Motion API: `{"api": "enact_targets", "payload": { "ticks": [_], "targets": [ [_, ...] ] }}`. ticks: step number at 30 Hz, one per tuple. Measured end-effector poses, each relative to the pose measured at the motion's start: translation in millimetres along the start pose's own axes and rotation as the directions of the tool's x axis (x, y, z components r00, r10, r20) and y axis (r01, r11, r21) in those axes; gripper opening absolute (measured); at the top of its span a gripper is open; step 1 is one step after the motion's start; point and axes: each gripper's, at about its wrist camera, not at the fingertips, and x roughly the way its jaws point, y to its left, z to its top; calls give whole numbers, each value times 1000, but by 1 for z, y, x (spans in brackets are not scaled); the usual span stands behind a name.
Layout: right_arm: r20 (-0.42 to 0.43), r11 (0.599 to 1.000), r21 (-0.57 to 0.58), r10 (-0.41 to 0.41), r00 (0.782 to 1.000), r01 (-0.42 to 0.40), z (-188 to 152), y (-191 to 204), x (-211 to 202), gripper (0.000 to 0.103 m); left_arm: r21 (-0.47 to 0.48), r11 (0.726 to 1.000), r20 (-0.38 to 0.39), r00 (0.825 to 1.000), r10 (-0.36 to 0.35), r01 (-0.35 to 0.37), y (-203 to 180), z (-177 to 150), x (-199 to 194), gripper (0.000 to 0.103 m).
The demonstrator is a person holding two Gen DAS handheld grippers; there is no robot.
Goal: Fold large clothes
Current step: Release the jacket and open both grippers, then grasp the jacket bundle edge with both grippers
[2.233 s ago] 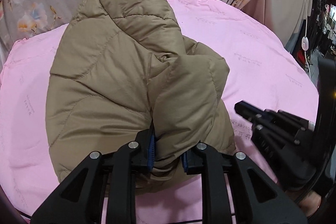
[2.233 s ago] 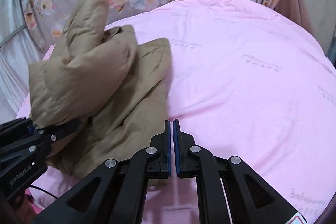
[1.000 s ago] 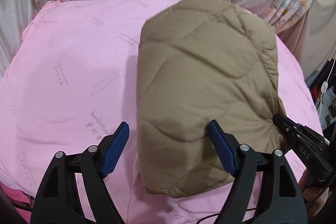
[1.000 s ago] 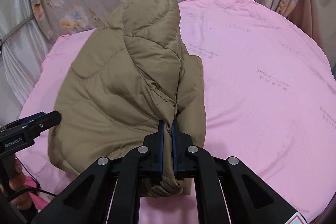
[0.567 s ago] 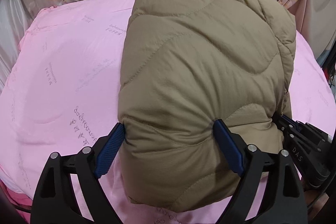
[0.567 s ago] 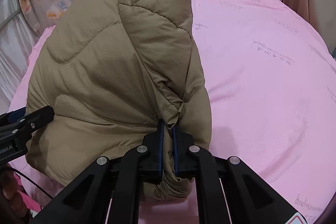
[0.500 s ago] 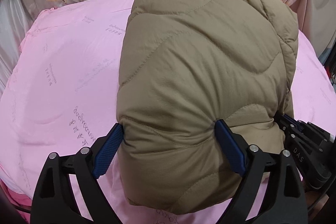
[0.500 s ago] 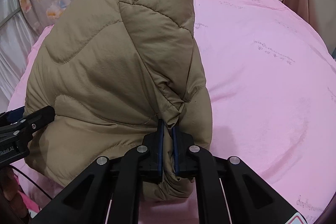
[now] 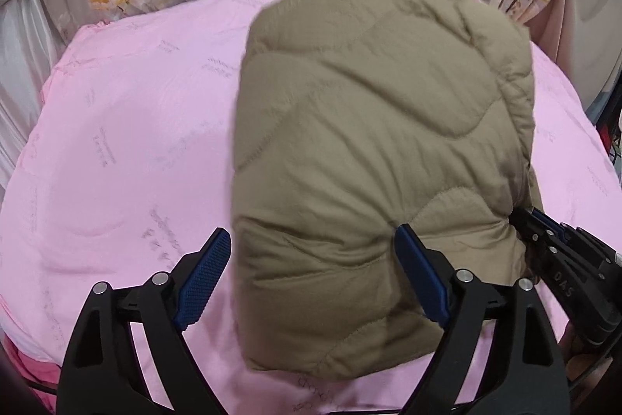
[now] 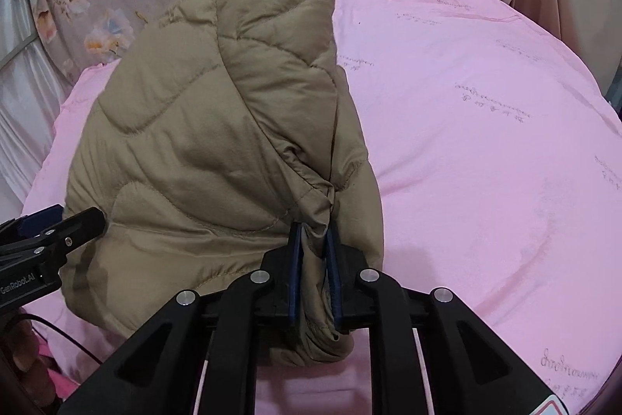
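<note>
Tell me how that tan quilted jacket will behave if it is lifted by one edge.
The jacket would probably sag and unfold: its fabric bunches in soft creases where the right gripper, jaws opening, still has it between them. The puffy quilted padding suggests it is light for its bulk. The smooth sheen hints it may slide on the pink sheet.

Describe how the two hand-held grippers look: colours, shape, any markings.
Both are black, with angular fingers, silver pivot screws and ribbed blue pads. The left hand-held gripper reads "GenRobot.AI" in white; the right hand-held gripper reads "DAS". A thin black cable trails from the left.
</note>
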Motion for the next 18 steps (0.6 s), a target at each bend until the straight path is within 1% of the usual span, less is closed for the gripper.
{"api": "enact_targets", "payload": {
  "ticks": [2, 3, 4, 5, 7, 8, 10, 12, 13, 15, 16, 18],
  "targets": [
    [56, 1000, -3, -8, 998, 8, 12, 2, -19, 27, -13, 1000, 48, 999, 2, -1, 9, 11, -15, 84],
    [86, 1000, -9, -13, 996, 14, 21, 3, -28, 29, -26, 1000, 83, 997, 8, -6, 16, 20, -25, 84],
    [110, 1000, -12, -11, 994, 12, 30, 4, -35, 34, -36, 999, 108, 994, 16, -13, 21, 28, -31, 84],
    [131, 1000, -14, -5, 991, 7, 41, 5, -41, 40, -47, 998, 148, 988, 36, -29, 28, 39, -38, 84],
    [155, 1000, -12, 10, 988, -8, 65, 6, -45, 46, -78, 995, 191, 979, 69, -55, 37, 60, -44, 84],
    [162, 1000, -13, 27, 986, -25, 79, 9, -44, 47, -96, 993, 205, 975, 83, -64, 42, 72, -44, 85],
    [160, 999, -11, 51, 986, -49, 103, 10, -34, 49, -129, 990, 205, 975, 83, -57, 46, 92, -39, 85],
    [140, 998, 8, 58, 989, -59, 123, 8, -16, 50, -161, 987, 177, 983, 45, -16, 52, 115, -23, 85],
    [126, 997, 24, 63, 990, -67, 131, 7, -4, 51, -169, 986, 168, 985, 38, -10, 53, 121, -16, 85],
    [86, 995, 75, 64, 994, -70, 144, 1, 20, 51, -180, 983, 151, 987, 54, -26, 50, 130, -1, 85],
    [69, 991, 99, 78, 995, -85, 147, -2, 30, 51, -179, 983, 142, 989, 52, -26, 47, 136, 10, 85],
    [29, 985, 144, 96, 995, -99, 148, -5, 54, 51, -176, 984, 102, 993, 56, -37, 40, 141, 31, 85]
  ]
}}
